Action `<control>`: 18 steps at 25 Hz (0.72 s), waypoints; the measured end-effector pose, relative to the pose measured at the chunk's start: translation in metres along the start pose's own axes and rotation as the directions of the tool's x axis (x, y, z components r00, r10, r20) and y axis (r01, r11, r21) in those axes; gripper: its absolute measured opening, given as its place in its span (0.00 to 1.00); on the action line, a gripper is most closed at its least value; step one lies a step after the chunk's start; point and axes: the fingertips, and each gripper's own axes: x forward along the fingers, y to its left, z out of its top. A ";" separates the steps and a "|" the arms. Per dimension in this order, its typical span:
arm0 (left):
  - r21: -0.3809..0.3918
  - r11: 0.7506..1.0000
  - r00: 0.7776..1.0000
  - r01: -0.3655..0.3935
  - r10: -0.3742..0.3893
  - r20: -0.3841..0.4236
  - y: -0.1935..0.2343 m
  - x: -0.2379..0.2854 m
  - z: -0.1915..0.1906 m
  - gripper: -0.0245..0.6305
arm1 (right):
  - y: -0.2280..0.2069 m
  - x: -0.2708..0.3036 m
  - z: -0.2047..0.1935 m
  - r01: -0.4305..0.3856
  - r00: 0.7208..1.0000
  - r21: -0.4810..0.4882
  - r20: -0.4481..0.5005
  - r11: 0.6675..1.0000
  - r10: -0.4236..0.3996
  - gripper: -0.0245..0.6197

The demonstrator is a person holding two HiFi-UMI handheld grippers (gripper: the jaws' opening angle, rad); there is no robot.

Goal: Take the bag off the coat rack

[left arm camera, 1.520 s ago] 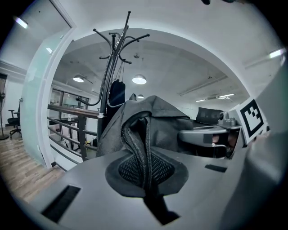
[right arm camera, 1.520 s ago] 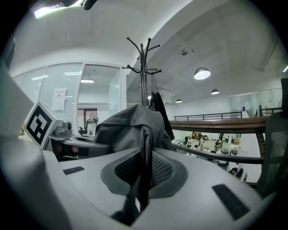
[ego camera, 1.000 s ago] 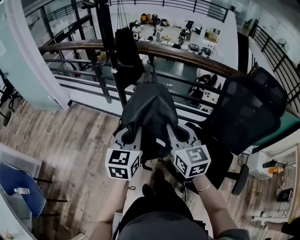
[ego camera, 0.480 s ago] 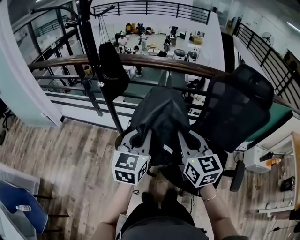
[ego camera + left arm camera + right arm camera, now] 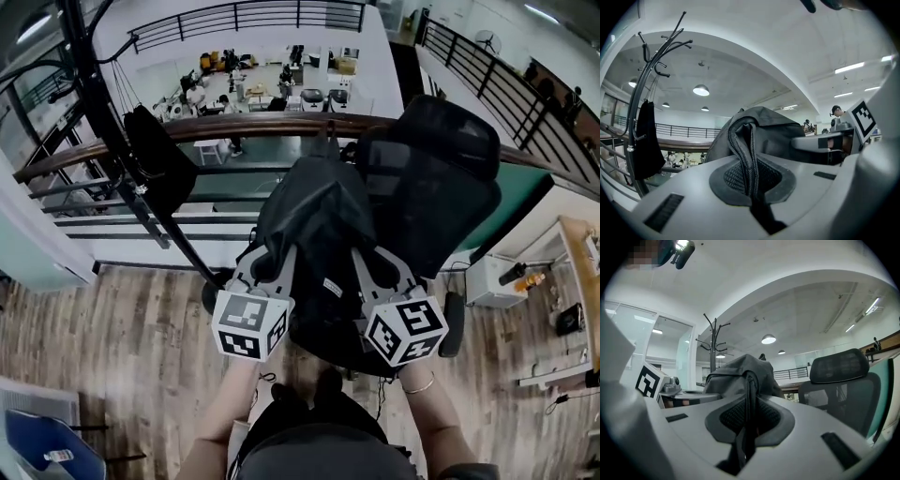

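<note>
Out in front of the person, the left gripper (image 5: 277,265) and right gripper (image 5: 367,265) are each pinched tight on a seamed edge of the bag (image 5: 314,211), one on either side. The bag is held up between them, off the rack (image 5: 101,111), which stands well apart to the left with a dark sack (image 5: 161,167) hanging on it. A chair (image 5: 433,183) sits near the bag on the right, by the railing (image 5: 225,127).
</note>
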 end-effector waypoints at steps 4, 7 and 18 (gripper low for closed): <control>0.016 0.998 0.998 0.057 -0.057 0.003 -0.033 0.028 0.005 0.08 | -0.036 -0.023 0.005 0.049 0.999 0.020 0.009 0.999 -0.049 0.09; 0.023 0.994 0.994 0.106 -0.106 0.001 -0.062 0.051 0.007 0.08 | -0.065 -0.042 0.007 0.095 0.995 0.030 0.014 0.995 -0.095 0.09; 0.000 0.971 0.970 0.239 -0.239 -0.051 -0.143 0.123 -0.017 0.08 | -0.157 -0.089 -0.014 0.234 0.972 0.090 -0.013 0.968 -0.234 0.09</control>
